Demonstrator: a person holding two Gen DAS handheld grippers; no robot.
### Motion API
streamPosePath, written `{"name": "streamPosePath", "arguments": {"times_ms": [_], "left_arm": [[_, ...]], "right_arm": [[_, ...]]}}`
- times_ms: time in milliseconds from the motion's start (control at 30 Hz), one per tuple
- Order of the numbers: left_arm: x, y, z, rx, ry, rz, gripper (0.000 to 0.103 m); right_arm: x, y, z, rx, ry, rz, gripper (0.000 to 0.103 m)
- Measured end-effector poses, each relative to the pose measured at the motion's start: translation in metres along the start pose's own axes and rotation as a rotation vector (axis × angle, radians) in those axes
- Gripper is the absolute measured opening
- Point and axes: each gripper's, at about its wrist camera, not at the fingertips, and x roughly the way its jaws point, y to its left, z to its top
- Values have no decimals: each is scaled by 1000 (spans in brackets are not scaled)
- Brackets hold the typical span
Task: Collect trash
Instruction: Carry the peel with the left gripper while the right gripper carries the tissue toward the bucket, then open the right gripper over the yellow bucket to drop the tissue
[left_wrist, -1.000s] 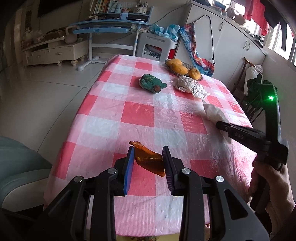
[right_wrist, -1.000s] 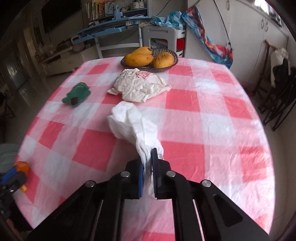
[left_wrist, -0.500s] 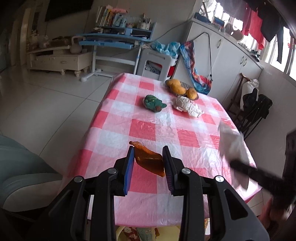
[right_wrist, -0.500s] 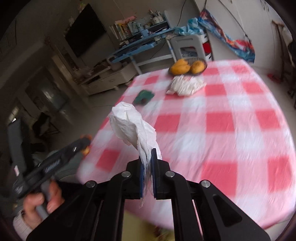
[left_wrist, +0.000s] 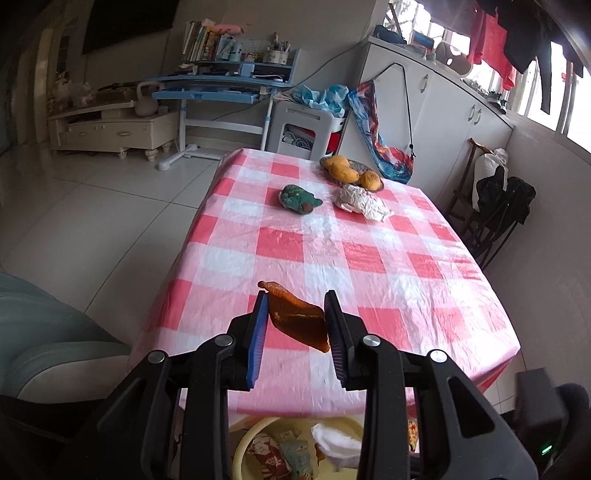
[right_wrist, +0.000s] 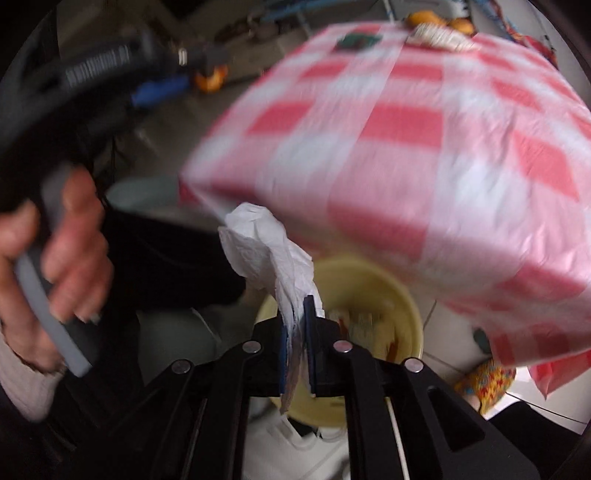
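My left gripper (left_wrist: 295, 301) is shut on a flat orange-brown scrap (left_wrist: 299, 323), held in the air over the near end of the pink checked table (left_wrist: 369, 258). My right gripper (right_wrist: 295, 310) points down beyond the table's edge, above a yellow bin (right_wrist: 406, 310) with trash in it. A crumpled white tissue (right_wrist: 266, 247) is still pinched between its pads as the jaws are opening. In the left wrist view the bin (left_wrist: 247, 439) shows under the table edge, with a white piece (left_wrist: 336, 441) over it.
At the table's far end lie a green wrapper (left_wrist: 299, 197), a crumpled white paper (left_wrist: 360, 197) and a bowl of mangoes (left_wrist: 351, 171). A hand (right_wrist: 55, 266) grips the other gripper's handle at the left. Dark chairs (left_wrist: 498, 206) stand to the right.
The right gripper has swung the tissue off the table and down over the yellow bin. The left gripper has drawn back and risen a little with the scrap in it.
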Motion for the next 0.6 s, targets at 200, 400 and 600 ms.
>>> {"name": "streamPosePath", "arguments": {"times_ms": [200, 400, 600], "left_arm": [[-9, -4, -12, 29, 19, 0, 30], [-14, -11, -27, 65, 47, 1, 30], [-18, -22, -46, 120, 99, -8, 30]], "right_arm": [[0, -6, -2, 32, 5, -48, 44], [-20, -13, -4, 80, -87, -66, 53], [-52, -24, 0, 132, -261, -111, 68]]}}
